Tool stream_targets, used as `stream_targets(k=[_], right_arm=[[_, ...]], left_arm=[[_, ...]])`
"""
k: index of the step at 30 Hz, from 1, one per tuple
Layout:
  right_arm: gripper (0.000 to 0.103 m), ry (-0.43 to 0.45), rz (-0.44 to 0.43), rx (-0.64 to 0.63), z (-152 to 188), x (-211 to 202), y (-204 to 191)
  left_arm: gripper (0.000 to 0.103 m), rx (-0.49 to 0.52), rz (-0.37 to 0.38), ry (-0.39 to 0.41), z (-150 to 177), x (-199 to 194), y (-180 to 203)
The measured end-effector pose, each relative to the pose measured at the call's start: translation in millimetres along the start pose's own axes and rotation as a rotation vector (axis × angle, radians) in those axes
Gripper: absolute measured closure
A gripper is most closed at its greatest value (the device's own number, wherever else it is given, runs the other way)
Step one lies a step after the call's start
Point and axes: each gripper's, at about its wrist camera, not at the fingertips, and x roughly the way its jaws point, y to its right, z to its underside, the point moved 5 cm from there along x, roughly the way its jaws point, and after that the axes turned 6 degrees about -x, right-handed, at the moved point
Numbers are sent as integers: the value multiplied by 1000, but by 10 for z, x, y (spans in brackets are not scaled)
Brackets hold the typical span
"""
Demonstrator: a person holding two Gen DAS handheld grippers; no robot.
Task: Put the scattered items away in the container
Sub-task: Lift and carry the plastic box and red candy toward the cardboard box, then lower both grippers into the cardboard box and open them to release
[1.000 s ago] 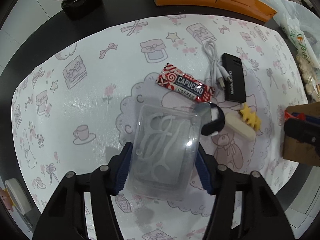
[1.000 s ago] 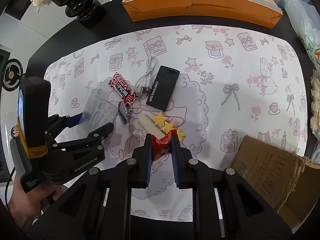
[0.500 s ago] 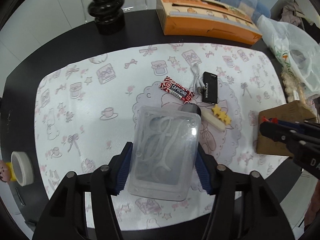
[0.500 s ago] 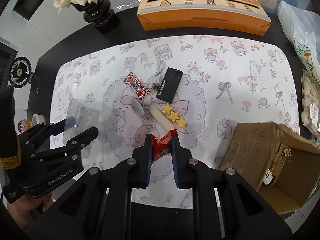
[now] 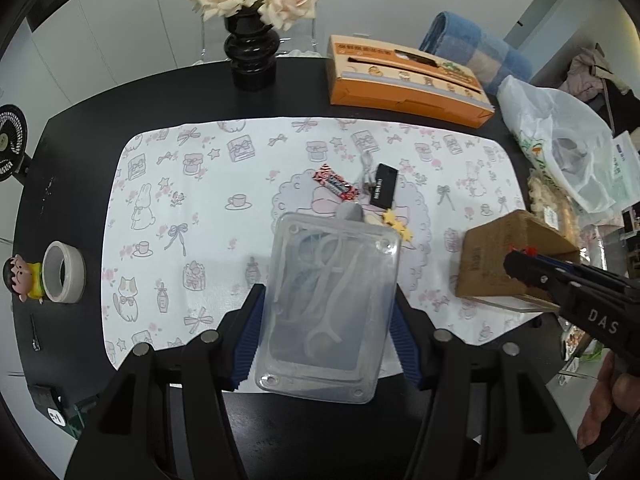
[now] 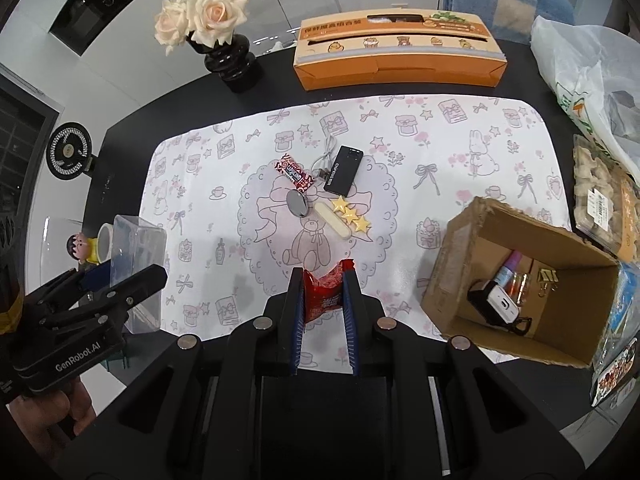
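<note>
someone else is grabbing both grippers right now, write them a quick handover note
Left gripper: shut on the clear plastic case of floss picks, held above the mat's near edge.
Right gripper: shut on the red snack packet, above the mat, left of the cardboard box.
Done: the box already holds a white and black gadget, a small bottle and binder clips.
Left: drop both held items in the box, then collect from the mat the coffee candy bar, black power bank with its cable, round mirror and star hair clip.
</note>
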Motion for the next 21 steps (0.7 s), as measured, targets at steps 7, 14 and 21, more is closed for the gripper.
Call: stream_targets(k=[7,14,21], right_arm=[[85,31,19,22,96,-240,304],[85,54,45,100,260,-433,865],[85,64,70,168,395,-555,1413]], left_arm=[[46,67,54,5,24,-21,554],[46,155,103,-18,42,88,1260],[46,239,142,-49,67,259,1930]])
